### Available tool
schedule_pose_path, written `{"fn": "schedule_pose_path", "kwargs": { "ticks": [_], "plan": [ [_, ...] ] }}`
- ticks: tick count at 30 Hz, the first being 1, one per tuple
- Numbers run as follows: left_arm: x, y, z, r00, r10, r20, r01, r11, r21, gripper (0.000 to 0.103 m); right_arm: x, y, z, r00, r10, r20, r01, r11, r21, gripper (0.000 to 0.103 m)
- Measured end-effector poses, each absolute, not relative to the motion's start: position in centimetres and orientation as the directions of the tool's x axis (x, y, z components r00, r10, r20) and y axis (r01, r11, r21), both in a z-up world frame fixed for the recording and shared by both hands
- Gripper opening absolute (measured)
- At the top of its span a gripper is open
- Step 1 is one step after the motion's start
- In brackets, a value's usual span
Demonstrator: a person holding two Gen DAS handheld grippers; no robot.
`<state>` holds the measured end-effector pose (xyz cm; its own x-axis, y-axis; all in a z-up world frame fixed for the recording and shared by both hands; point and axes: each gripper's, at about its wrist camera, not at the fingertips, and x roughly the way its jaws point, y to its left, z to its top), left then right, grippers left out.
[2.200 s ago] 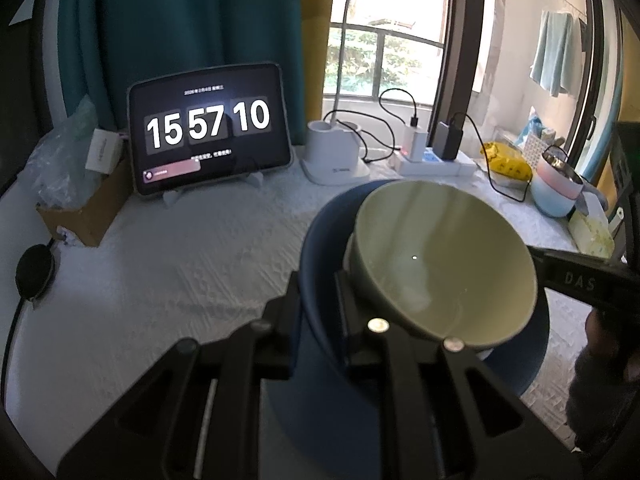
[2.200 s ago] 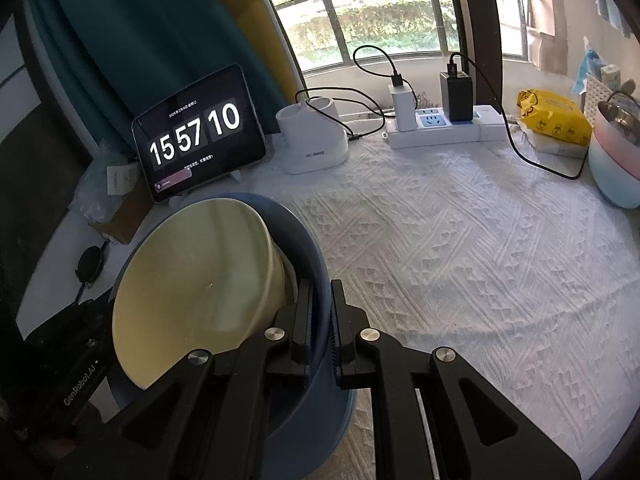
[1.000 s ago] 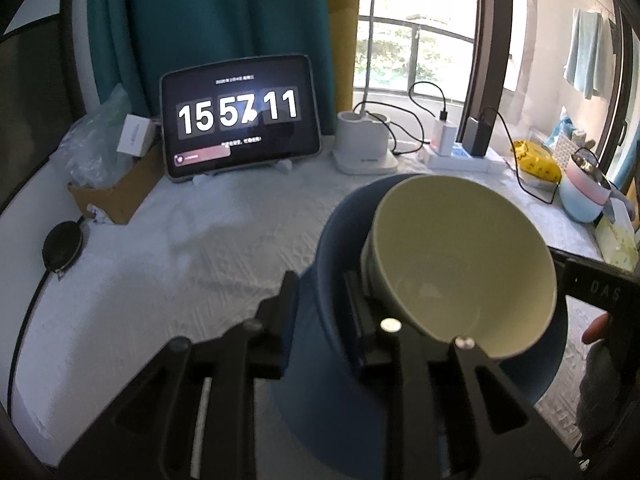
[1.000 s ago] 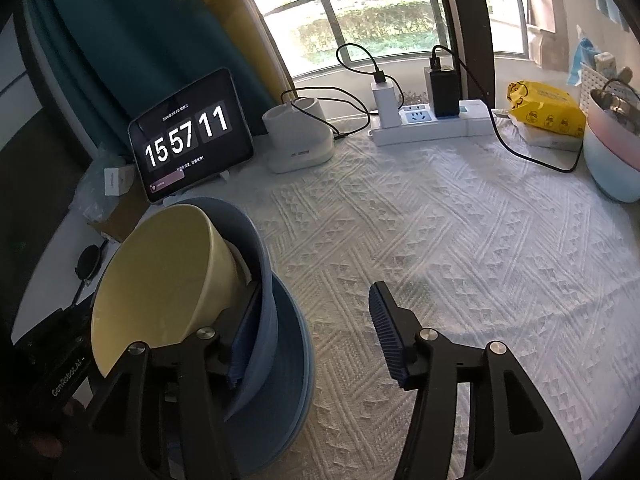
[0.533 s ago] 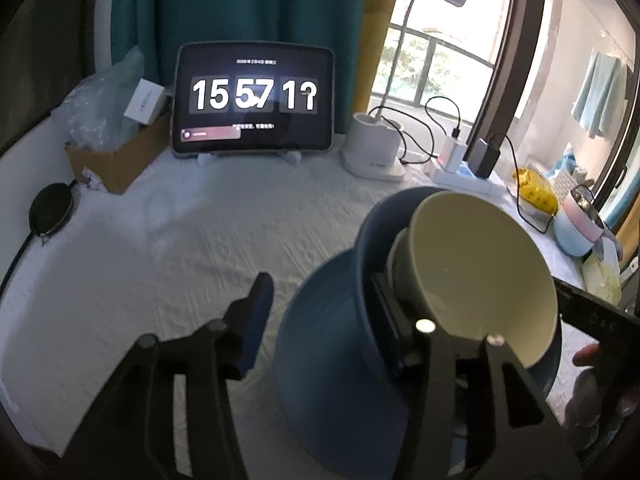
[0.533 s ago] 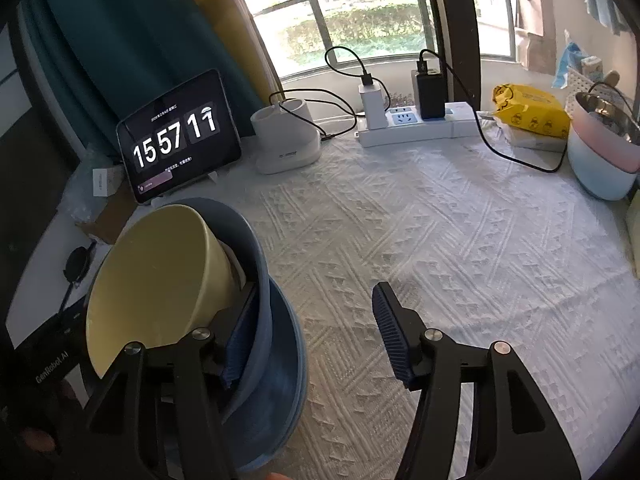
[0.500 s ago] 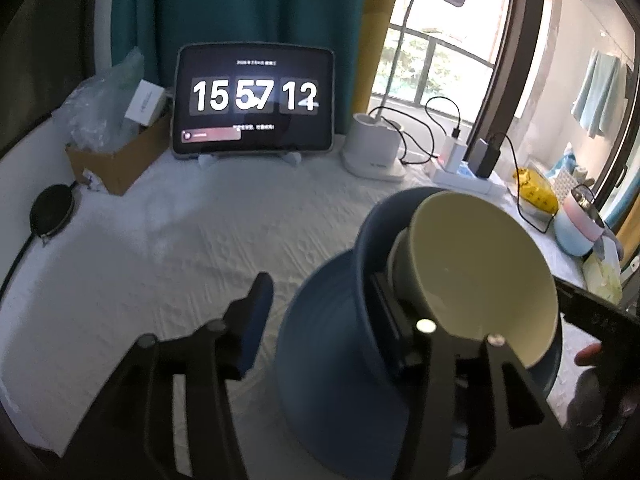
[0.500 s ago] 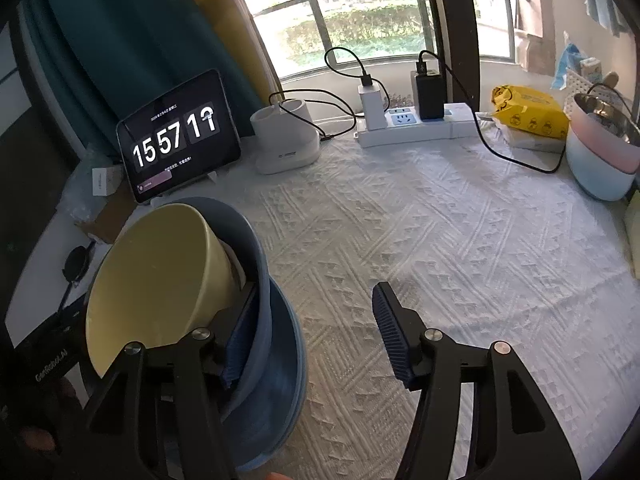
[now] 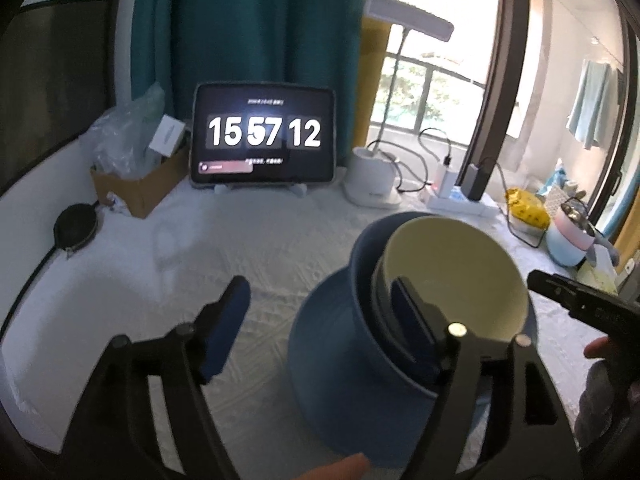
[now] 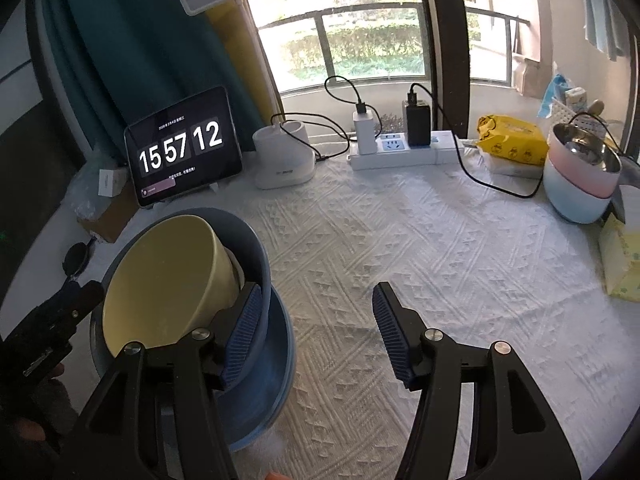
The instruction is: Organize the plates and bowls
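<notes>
Left gripper (image 9: 320, 316): released, jaws spread wide. Inner finger lying just inside the rim of the cream bowl (image 9: 456, 280); outer finger over bare tablecloth (image 9: 248, 252), apart from the crockery. Contact between inner finger and bowl wall cannot be told.

Right gripper (image 10: 314, 330): released, jaws spread wide. Left pad (image 10: 246, 330) close against the outer wall of the blue bowl (image 10: 250, 256); contact cannot be told. Right pad over bare cloth, well apart from the stack.

Crockery stack: cream bowl nested inside blue bowl, both seated on the blue plate (image 10: 280, 368). Stack tilted in both views, the bowl mouths turned to one side. Location: on the white textured tablecloth, toward the table's left near corner as viewed from the right wrist camera, well short of the back edge.

Along the back edge of the table, left to right: cardboard box (image 9: 140, 184) with plastic bag, tablet (image 9: 262, 138) showing 15 57 12, white lamp base (image 10: 282, 156), power strip (image 10: 404, 150) with chargers plugged in, yellow packet (image 10: 512, 140).

At the right edge: pink and blue pot (image 10: 580, 178) with a metal inner bowl.

Near the left edge: round black disc (image 9: 75, 227) with cable.
</notes>
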<state>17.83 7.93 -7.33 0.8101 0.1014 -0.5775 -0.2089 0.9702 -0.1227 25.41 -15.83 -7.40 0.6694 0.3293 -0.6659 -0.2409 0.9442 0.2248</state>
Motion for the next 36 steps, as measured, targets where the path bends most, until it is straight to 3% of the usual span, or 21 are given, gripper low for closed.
{"fn": "schedule_pose_path", "kwargs": {
  "ticks": [21,25,36],
  "plan": [
    [14.3,2.3,-5.1,0.870,-0.035,-0.492,-0.026,0.993,-0.116,0.078,20.2,-19.6,-5.9,0.731,0.229,-0.643,-0.166,0.974,0.157,0.061],
    [13.9,2.1,-4.9,0.870,-0.055,-0.490,-0.007,0.992,-0.125,0.097,19.2,-20.4,-5.4,0.751,0.199,-0.630,-0.147,0.980,0.134,0.061],
    [11.3,2.1,-3.1,0.904,-0.038,-0.426,-0.007,0.995,-0.103,0.099,15.6,-21.8,-3.1,0.820,0.120,-0.559,-0.093,0.993,0.077,0.061]
  ]
}}
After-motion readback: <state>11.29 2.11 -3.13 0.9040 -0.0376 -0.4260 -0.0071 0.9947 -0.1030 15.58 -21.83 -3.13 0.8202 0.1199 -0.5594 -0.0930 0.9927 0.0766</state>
